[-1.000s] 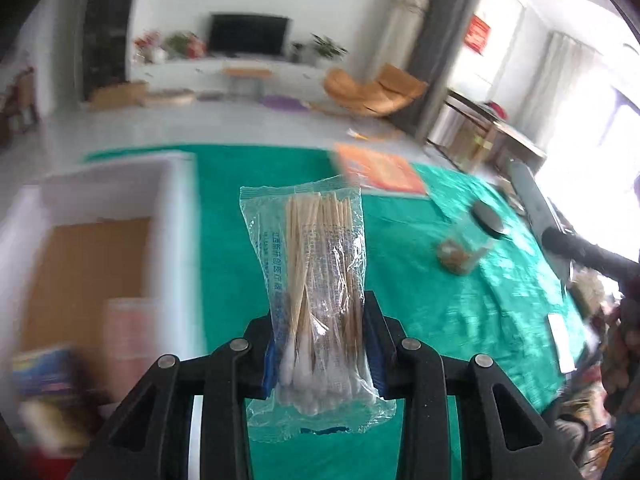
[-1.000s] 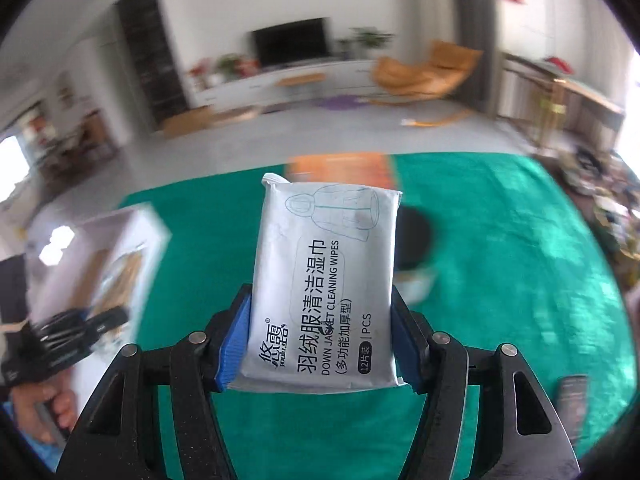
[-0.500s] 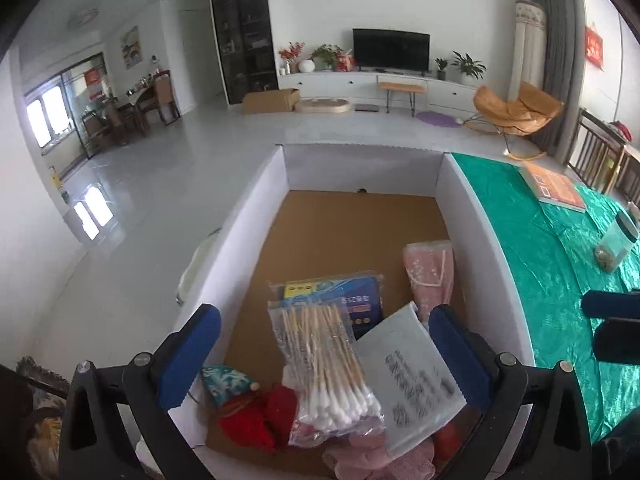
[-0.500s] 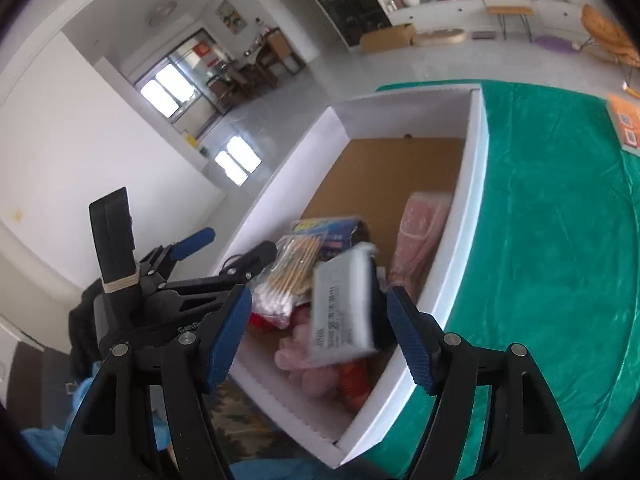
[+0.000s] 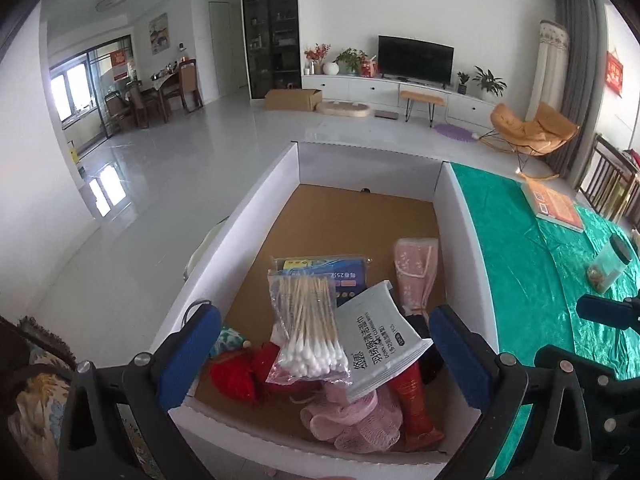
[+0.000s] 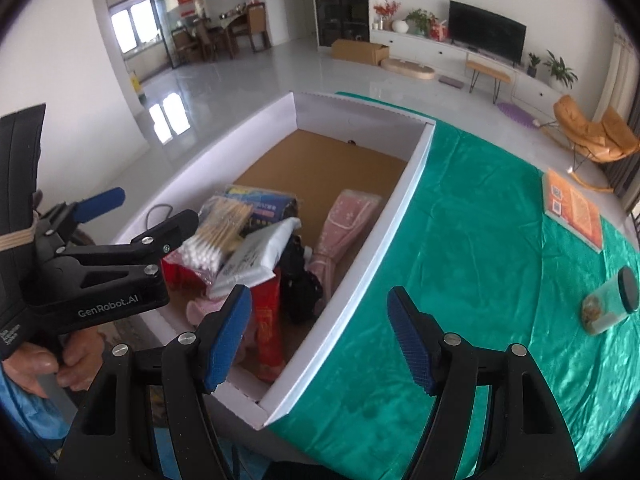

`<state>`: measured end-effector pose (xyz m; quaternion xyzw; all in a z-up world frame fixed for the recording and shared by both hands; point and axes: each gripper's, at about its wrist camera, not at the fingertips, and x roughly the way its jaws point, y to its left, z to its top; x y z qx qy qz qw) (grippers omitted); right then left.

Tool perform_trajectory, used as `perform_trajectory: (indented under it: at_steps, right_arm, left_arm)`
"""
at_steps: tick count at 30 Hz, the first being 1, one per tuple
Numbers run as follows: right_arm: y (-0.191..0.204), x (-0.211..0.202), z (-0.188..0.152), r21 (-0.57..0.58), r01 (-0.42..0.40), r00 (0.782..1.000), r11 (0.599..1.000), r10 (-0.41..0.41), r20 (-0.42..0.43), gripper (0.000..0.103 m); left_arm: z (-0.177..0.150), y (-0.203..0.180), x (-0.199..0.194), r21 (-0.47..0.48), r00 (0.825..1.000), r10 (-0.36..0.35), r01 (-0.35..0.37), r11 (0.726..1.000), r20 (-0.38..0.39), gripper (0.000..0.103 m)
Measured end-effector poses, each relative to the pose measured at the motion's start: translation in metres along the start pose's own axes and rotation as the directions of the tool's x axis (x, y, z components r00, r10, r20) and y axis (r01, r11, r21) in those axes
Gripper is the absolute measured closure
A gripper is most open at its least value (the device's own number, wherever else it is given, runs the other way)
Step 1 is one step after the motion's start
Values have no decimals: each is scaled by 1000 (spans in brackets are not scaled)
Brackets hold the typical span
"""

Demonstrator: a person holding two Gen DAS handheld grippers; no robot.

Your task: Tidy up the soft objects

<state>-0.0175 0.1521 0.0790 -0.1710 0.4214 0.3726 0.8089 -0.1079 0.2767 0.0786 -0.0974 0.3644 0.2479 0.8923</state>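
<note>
A clear bag of cotton swabs (image 5: 306,332) and a white pack of cleaning wipes (image 5: 380,344) lie on a pile of soft things inside a white box (image 5: 460,216) with a brown floor. My left gripper (image 5: 324,344) hangs open above them, touching neither. In the right wrist view the swabs (image 6: 216,236) and wipes (image 6: 256,256) rest beside each other in the box (image 6: 400,220). My right gripper (image 6: 318,332) stands open over the box's near corner with nothing between its pads. The left gripper (image 6: 140,216) shows at the left, held by a hand.
The box also holds a pink cloth (image 5: 416,272), a blue packet (image 5: 320,272), red items (image 5: 236,372) and a pink puff (image 5: 352,420). On the green tablecloth (image 6: 480,240) to the right lie an orange book (image 6: 572,208) and a jar (image 6: 608,304).
Both grippers swung from over the green table to above the box. The left let go of the swab bag and the right let go of the wipes; both now lie in the box.
</note>
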Motion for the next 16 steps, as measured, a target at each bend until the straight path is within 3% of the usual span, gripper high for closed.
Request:
perform_trajectory:
  at_steps: [16]
  right_arm:
    - [4, 2, -7, -12, 29, 1000, 999, -29, -9, 29]
  left_arm:
    - [-5, -1, -6, -12, 1000, 4, -4, 1000, 15, 0]
